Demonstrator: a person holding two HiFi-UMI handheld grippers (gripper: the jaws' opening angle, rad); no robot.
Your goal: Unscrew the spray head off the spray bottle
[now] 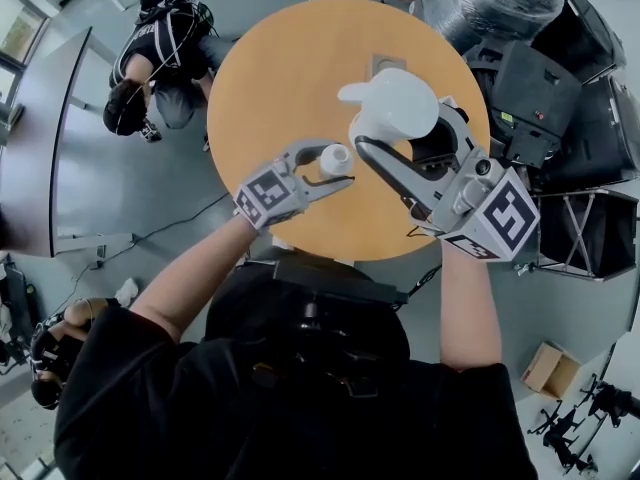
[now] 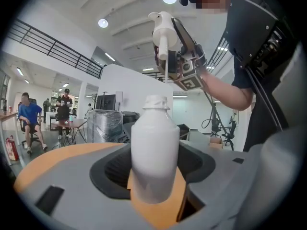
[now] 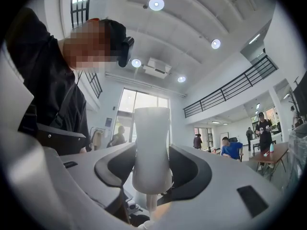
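Observation:
The white spray bottle [image 2: 154,152] stands upright between the jaws of my left gripper [image 2: 153,164], which is shut on its body. Its threaded neck [image 2: 157,102] is bare. From the head view the bottle's top [image 1: 335,158] shows over the round wooden table [image 1: 280,58], with the left gripper [image 1: 330,168] around it. The white spray head [image 1: 390,103] is off the bottle and up to its right, with my right gripper [image 1: 400,138] shut on it. Its thin dip tube [image 2: 166,66] hangs free above the neck. In the right gripper view the spray head [image 3: 151,147] fills the gap between the jaws.
A small grey square [image 1: 388,64] lies at the table's far edge. A person [image 1: 150,58] crouches on the floor at the far left. Black cases [image 1: 540,88] and a wrapped bundle [image 1: 490,3] crowd the right side. A cardboard box [image 1: 548,368] sits on the floor at the lower right.

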